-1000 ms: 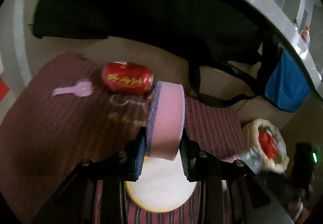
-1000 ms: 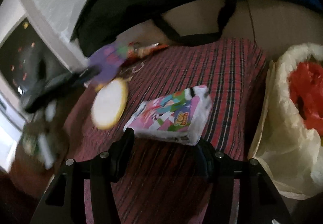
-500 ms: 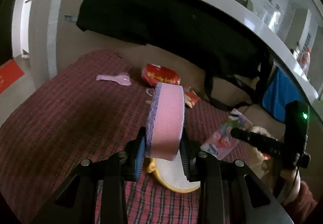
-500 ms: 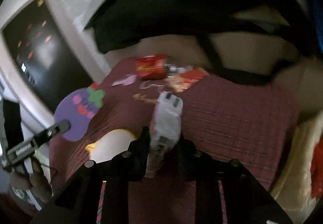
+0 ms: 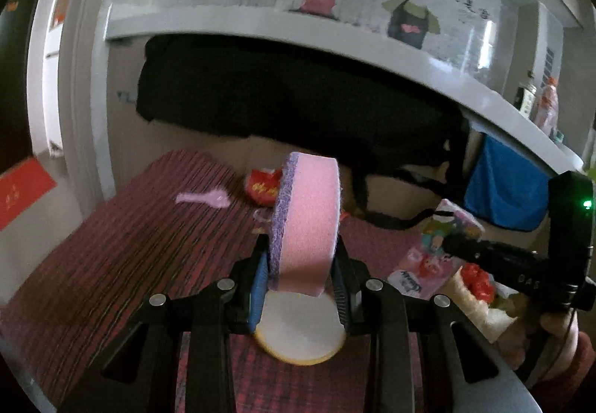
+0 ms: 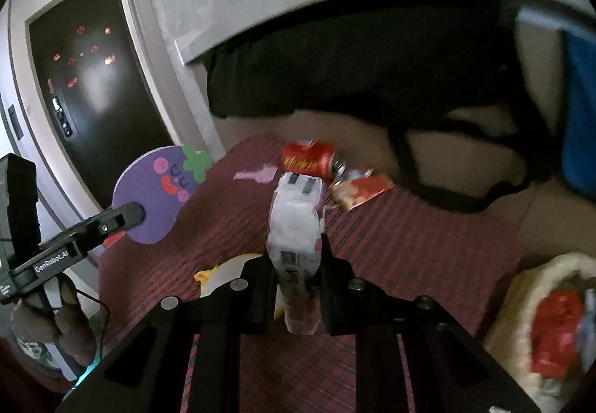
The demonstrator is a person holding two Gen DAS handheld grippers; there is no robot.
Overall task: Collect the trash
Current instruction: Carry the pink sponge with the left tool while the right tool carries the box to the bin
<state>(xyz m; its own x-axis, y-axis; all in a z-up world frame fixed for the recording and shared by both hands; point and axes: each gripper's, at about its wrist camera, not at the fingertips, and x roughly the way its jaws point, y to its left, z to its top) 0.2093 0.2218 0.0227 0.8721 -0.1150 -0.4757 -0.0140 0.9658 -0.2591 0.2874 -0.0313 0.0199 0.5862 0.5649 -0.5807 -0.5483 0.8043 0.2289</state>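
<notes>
On the red striped cloth (image 5: pixel 123 245) we see a pink scoop (image 5: pixel 203 197) at ten o'clock and a red can (image 5: pixel 262 184) at twelve; our left gripper (image 5: pixel 300 279) is clamped on a pink sponge (image 5: pixel 307 223) held on edge; below it lies a round white pad (image 5: pixel 301 334); our right gripper (image 6: pixel 296 282) has just closed, pinching a tissue pack (image 6: pixel 296 223) upright; a trash bag (image 6: pixel 521 305) sits at four o'clock.
</notes>
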